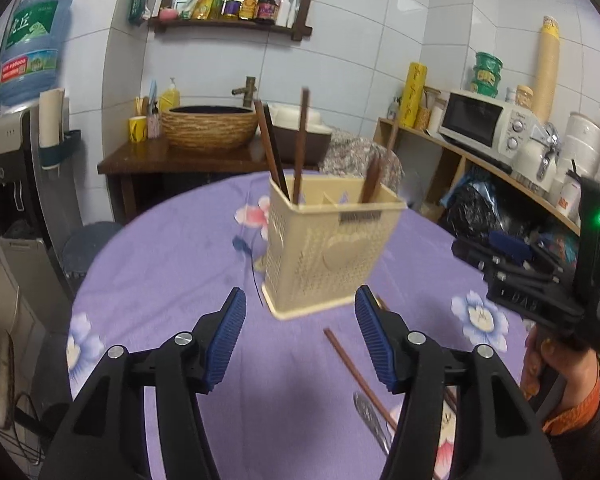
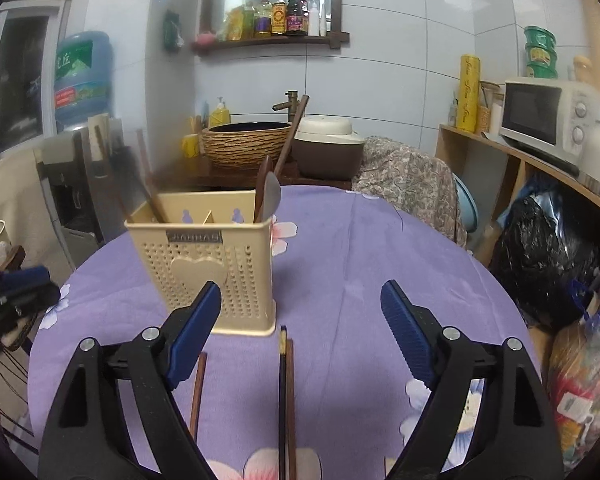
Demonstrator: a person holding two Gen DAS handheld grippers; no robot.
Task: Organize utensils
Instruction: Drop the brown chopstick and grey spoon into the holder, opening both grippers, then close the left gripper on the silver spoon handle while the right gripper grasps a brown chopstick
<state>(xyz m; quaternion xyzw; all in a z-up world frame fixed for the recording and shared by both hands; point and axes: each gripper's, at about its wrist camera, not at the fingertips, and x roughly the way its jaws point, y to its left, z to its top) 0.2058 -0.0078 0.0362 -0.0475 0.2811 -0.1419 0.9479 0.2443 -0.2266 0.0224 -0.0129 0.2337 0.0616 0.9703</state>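
The left tool (image 1: 300, 334) stood with its jaws apart and nothing between them, above the purple-clothed worktop (image 1: 172, 264). The right tool (image 2: 300, 334) gaped wide and empty over two dark chopsticks (image 2: 287, 400) lying flat. Just beyond both, the beige utensil holder (image 1: 324, 252) stood on the cloth, holding upright chopsticks (image 1: 300, 144). Another chopstick (image 1: 358, 376) and a metal utensil (image 1: 370, 420) lay nearby.
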